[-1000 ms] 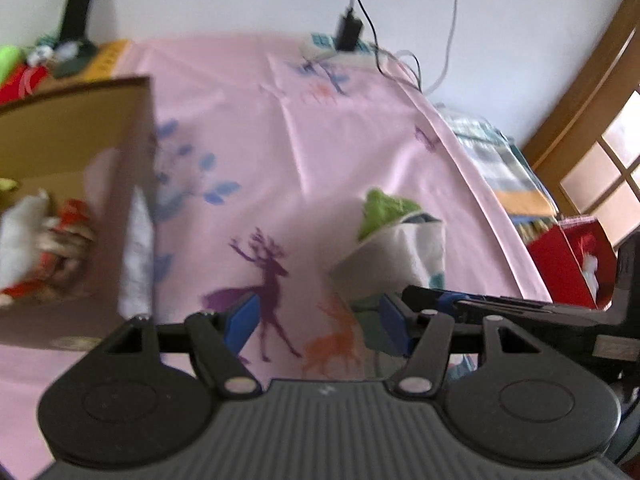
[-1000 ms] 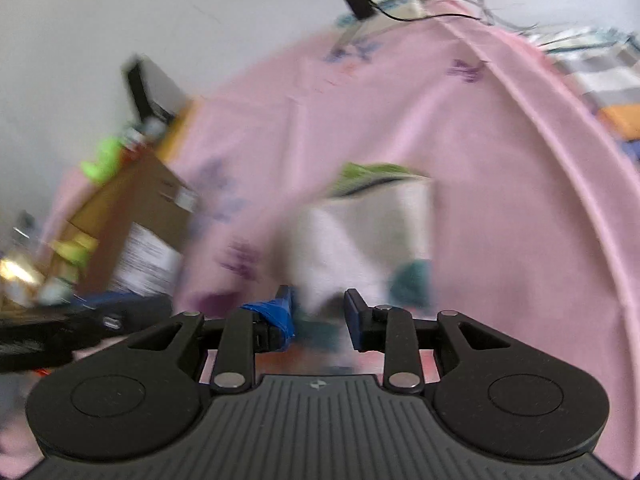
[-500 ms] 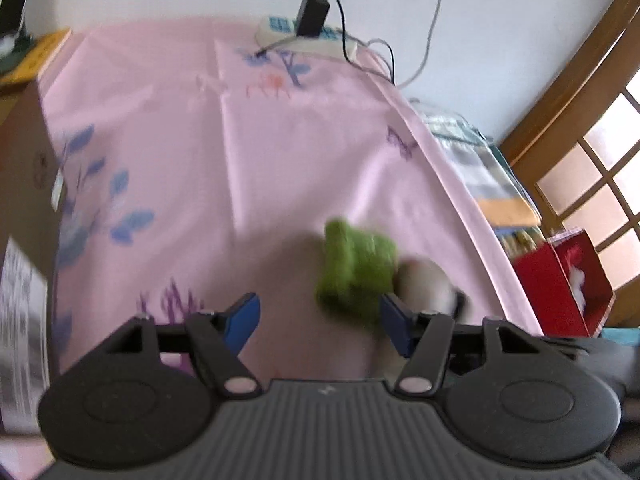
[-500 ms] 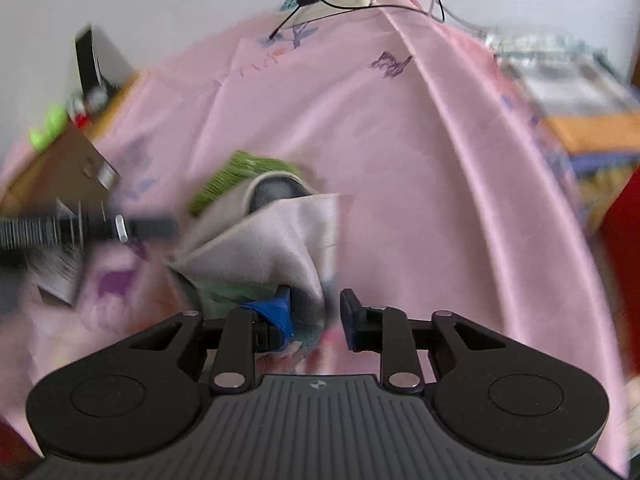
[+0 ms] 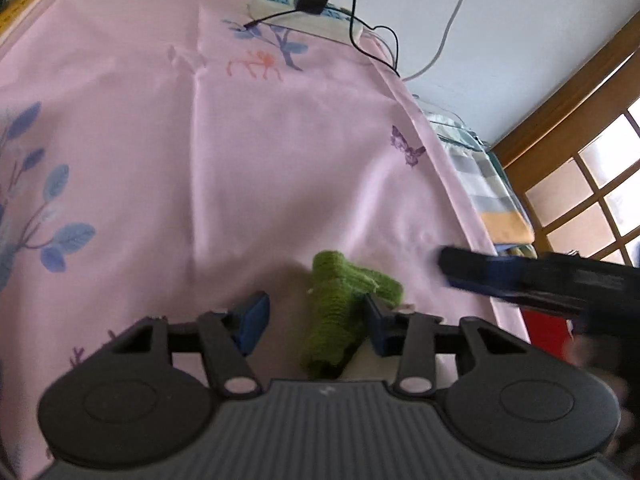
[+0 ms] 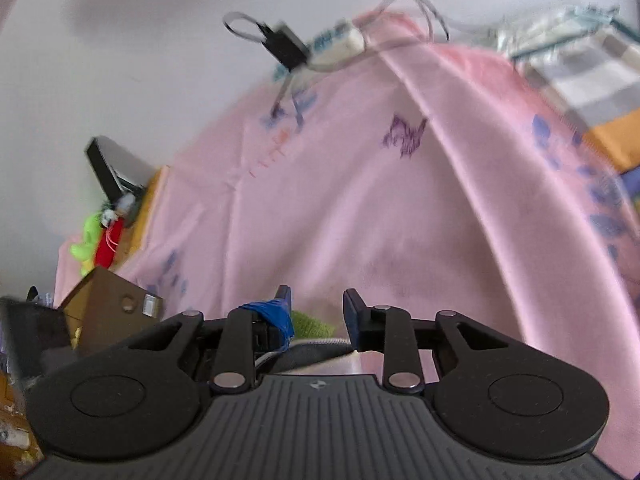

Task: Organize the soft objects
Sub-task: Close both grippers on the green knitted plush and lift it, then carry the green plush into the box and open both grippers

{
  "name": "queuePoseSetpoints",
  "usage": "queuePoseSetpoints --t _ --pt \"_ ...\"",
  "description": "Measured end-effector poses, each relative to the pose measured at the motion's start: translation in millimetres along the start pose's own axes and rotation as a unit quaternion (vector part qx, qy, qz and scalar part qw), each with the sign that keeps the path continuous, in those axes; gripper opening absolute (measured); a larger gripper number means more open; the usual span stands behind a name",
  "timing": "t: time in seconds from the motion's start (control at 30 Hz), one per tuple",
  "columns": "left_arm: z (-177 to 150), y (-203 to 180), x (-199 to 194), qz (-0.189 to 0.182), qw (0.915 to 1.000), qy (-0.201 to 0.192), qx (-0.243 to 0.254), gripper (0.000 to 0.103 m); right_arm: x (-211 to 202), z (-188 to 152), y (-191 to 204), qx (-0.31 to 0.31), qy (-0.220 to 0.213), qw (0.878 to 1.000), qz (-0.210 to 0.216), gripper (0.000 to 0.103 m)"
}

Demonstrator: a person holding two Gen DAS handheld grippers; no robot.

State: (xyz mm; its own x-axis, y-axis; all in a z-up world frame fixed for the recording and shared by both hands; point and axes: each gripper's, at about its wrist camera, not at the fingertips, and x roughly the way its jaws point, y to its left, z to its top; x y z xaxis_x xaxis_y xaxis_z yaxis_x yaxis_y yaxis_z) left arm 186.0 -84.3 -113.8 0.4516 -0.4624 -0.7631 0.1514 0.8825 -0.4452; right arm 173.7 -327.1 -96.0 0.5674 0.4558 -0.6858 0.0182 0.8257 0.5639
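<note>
A green knitted piece (image 5: 340, 312) lies on the pink cloth (image 5: 280, 160) between the jaws of my left gripper (image 5: 314, 322). It sits against the right finger, with a gap on the left side. These jaws are closing. The right gripper (image 5: 520, 280) reaches in as a dark blur from the right, just beyond the knit. In the right wrist view, my right gripper (image 6: 318, 312) has its jaws apart and opening. A corner of the green knit (image 6: 312, 323) and a grey zipped pouch edge (image 6: 308, 350) show low between its fingers, and nothing is visibly pinched.
A brown cardboard box (image 6: 104, 304) stands at the left. Green and red soft toys (image 6: 92, 236) lie behind it by a dark stand. A power strip (image 5: 304, 4) with a charger and cables lies at the far edge. Folded blankets (image 5: 488, 192) lie off the right side.
The left gripper moved right, away from the box, and down over the green knit, and its jaws narrowed. The beige pouch slid low out of sight as the right gripper swung right.
</note>
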Motion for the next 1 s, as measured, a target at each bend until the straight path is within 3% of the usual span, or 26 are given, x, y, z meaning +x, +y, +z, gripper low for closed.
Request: queuePoseSetpoints --t 0.1,0.13,0.23,0.37,0.5,0.67,0.83,1.0 --pt "-1.6 -5.0 2.3 -0.012 0.9999 0.004 0.010 0.042 27.3 3.6 -8.7 0.035 0.057 0.998 0.020 0.011" --pt "-2.2 -6.4 2.8 -0.013 0.9999 0.003 0.010 0.037 31.7 2.5 -9.9 0.041 0.072 0.996 0.027 0.012" --pt "-2.0 -8.7 5.7 -0.017 0.9997 0.003 0.016 0.022 33.1 -2.2 -5.8 0.034 0.083 0.995 0.036 0.010" --pt "1.7 -13.7 2.5 -0.007 0.9995 -0.013 0.029 0.015 29.7 0.9 3.3 0.017 0.084 0.994 0.067 0.006" --pt "8.0 -23.1 -15.3 0.014 0.9971 -0.050 0.055 0.014 22.7 8.6 21.4 -0.029 0.061 0.993 0.094 0.006" --pt "17.0 -22.2 -52.0 0.023 0.9929 -0.102 0.056 0.013 15.2 21.1 38.9 -0.042 0.033 0.989 0.134 0.006" --pt "21.1 -16.2 -111.5 0.049 0.9821 -0.169 0.066 0.013 7.3 29.8 83.6 -0.068 0.007 0.978 0.195 0.006" --pt "28.0 11.6 -170.4 0.088 0.9719 -0.201 0.085 0.013 18.0 28.7 148.5 -0.099 0.002 0.965 0.242 0.006"
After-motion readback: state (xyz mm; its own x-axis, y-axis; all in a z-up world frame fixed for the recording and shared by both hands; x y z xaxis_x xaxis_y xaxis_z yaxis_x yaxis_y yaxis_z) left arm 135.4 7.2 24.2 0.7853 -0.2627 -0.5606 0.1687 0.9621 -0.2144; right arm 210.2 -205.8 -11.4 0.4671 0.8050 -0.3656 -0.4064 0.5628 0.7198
